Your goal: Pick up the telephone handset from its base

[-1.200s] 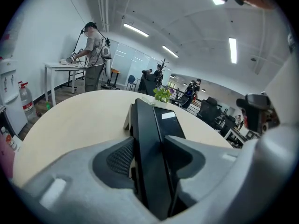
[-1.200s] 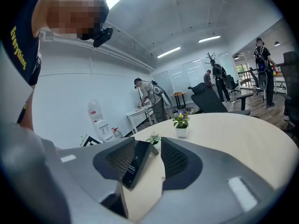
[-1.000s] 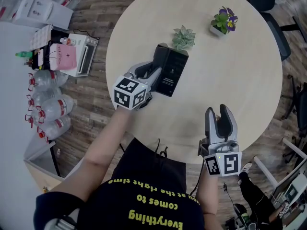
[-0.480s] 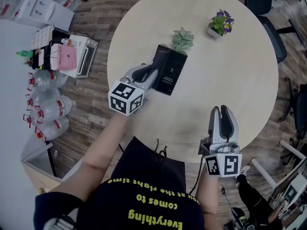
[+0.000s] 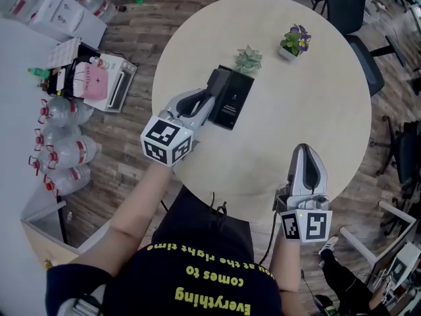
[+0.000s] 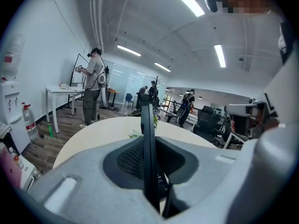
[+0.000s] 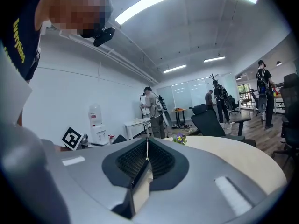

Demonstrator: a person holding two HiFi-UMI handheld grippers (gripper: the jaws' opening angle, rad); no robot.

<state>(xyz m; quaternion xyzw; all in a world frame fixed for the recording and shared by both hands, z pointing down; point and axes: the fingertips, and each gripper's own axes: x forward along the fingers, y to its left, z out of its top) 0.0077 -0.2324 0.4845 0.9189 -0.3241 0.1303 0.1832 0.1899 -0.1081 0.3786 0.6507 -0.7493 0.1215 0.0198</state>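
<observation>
The black telephone base (image 5: 237, 101) lies on the round beige table (image 5: 316, 110). Its black handset (image 5: 216, 84) sits along the base's left side, a little raised, and my left gripper (image 5: 208, 99) is shut on it. In the left gripper view the handset (image 6: 148, 148) stands edge-on as a thin black slab, and the left gripper (image 6: 152, 174) clamps it between its pads. My right gripper (image 5: 306, 151) hovers over the table's near edge, away from the phone, shut with nothing in it. In the right gripper view the right gripper (image 7: 147, 158) has its pads together.
A small succulent (image 5: 248, 59) stands just behind the base, and a pot of purple flowers (image 5: 293, 41) further back right. On the floor to the left are water bottles (image 5: 62, 153) and boxes (image 5: 92, 78). A dark chair (image 5: 352, 5) is beyond the table.
The right gripper's jaws have gone from open to shut, empty. The left gripper has tightened on the handset and risen with it. Both grippers sit higher than before.
</observation>
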